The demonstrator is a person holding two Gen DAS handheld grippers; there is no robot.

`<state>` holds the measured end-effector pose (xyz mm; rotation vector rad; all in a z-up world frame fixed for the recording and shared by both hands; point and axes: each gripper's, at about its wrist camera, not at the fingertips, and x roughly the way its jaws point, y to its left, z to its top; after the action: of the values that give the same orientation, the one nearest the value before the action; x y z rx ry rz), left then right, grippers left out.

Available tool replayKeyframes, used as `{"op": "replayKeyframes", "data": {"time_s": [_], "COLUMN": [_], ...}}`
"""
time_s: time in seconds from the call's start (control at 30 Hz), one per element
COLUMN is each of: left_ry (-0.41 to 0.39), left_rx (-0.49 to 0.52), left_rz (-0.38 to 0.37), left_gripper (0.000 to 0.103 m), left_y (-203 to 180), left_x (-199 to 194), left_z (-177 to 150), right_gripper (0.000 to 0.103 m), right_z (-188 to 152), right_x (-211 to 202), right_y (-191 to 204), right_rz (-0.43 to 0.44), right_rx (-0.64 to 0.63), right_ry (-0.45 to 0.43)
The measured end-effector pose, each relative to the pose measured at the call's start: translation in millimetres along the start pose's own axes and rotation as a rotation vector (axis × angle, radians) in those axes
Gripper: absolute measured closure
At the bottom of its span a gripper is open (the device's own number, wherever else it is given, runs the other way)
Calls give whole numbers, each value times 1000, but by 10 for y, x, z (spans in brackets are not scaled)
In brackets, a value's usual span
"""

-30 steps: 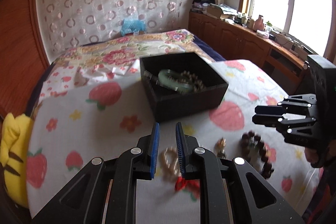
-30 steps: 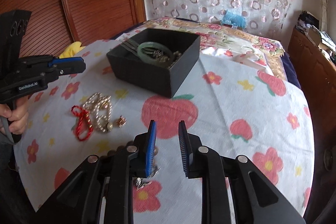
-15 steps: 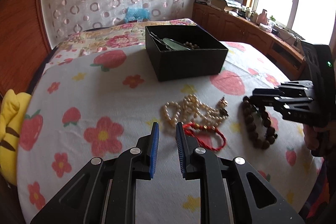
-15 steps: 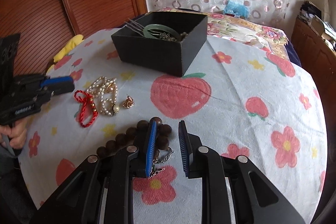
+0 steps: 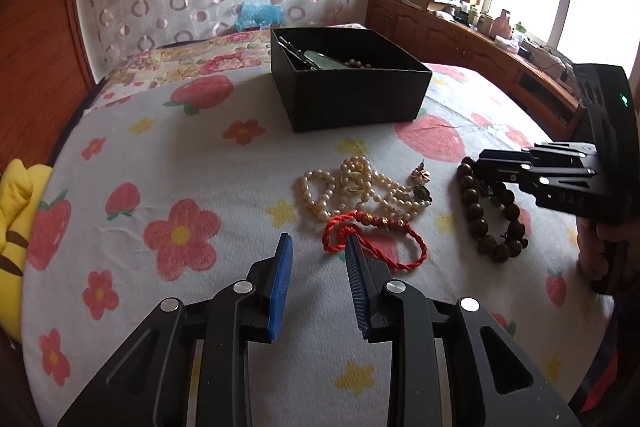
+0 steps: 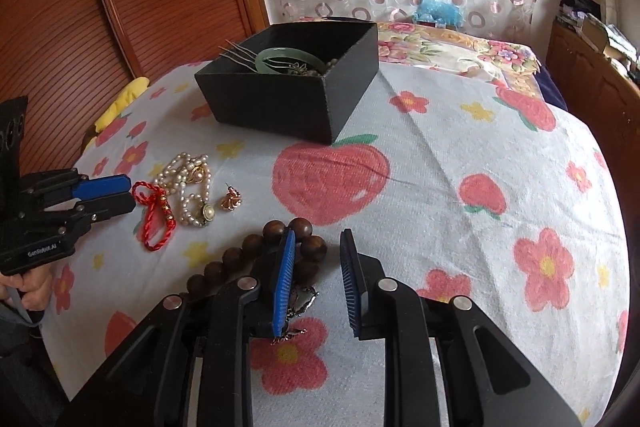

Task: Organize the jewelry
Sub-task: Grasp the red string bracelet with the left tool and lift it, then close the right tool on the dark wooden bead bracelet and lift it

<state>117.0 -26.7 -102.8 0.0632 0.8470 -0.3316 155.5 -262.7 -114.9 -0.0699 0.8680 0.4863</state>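
Both tongs have dropped and spread within the last second. A second ago we were high over the desk (image 5: 240, 163) with jaws near-closed; now both pairs sit low over the loose pieces with jaws clearly parted and nothing between them.

Left tongs (image 5: 318, 251): open, empty. Right-hand pad lies over one end of the red cord bracelet (image 5: 372, 239); whether it touches the cord we cannot tell. The pearl strand (image 5: 360, 191) lies just beyond, tangled against the cord's gold beads, with a small gold earring (image 5: 421, 174) beside it.

Right tongs (image 6: 318, 255): open, empty. Left-hand pad sits inside the loop of the dark wooden bead bracelet (image 6: 256, 247), so one side of the ring lies outside the jaws rather than between them. A metal charm or clasp (image 6: 302, 303) shows beneath that pad.

Black box (image 5: 348, 87) stands well beyond the loose pile, already holding a green bangle (image 6: 288, 57), a hairpin (image 6: 236, 53) and some small beads.

Reading: we judge the approach finished and two pickups about to start, cord on the left, wooden beads on the right. Four pieces remain outside the box. Risk on the left: the cord may drag the pearls along. On the right, the jaws need shifting to straddle the beads.
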Motion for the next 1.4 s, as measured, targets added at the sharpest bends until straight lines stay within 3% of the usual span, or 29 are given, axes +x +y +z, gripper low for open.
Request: {"op": "replayKeyframes", "data": {"time_s": [0.23,0.43,1.03,1.4], "left_ry": [12,-1,-188,-206], "left_rx": [5,26,83,72], "left_rz": [-11,-28,-31,-3], "left_gripper": [78,100,100,100], "left_y": [-36,-118,-470,-406], "left_x": [96,25,-677,-705], "left_z": [69,-7,45,65], "right_gripper": [79,79,79,79], "right_z": [-6,-4,-8,-9], "right_x": [2,-2,0,-8], "right_y": [-5,-10,-5,-12], "right_rz": [0,-3,-4,-13], "right_rx": [3,2,4,0], "right_ry": [0,-1,-1,0]}}
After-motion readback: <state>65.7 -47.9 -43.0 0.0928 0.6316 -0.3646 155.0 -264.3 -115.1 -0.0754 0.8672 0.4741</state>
